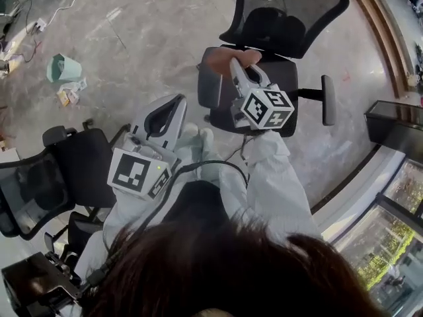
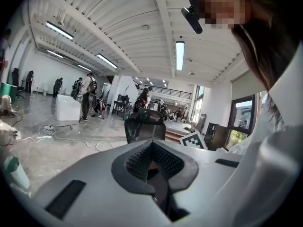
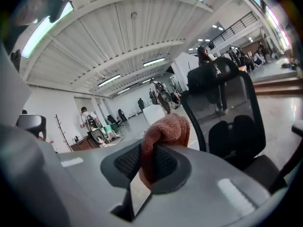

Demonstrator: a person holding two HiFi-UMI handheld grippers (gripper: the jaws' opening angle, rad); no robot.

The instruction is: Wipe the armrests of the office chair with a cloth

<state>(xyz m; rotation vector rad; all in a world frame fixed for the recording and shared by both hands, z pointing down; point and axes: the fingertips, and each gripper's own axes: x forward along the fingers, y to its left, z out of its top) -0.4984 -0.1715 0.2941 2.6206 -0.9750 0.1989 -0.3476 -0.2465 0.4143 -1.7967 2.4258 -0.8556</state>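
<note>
Right gripper [image 1: 236, 68] [image 3: 151, 160]: jaws clamped on a rust-coloured cloth [image 1: 228, 59] [image 3: 165, 131]. The cloth is bunched above the jaw pads and hangs down between them.

Left gripper [image 1: 173, 104] [image 2: 152, 157]: jaws drawn together, nothing gripped. It is held low and close to the person's body, well apart from the cloth.

Office chair [image 1: 277, 32]: black, mesh-backed, standing on the grey stone floor [image 1: 145, 32] in front of the person. In the head view the cloth sits over the rear end of the armrest [image 1: 210, 88] on the view's left. Whether it touches the pad cannot be told. The opposite armrest [image 1: 328, 100] is on the far side of the seat, away from both grippers.

Second black chair [image 1: 59, 170]: at the person's left, beside the left gripper.

Containers: one pale green bin [image 1: 63, 68] on the floor, well apart from both chairs. Its contents cannot be made out. A few small packets [image 1: 71, 91] lie just beside it, outside it
</note>
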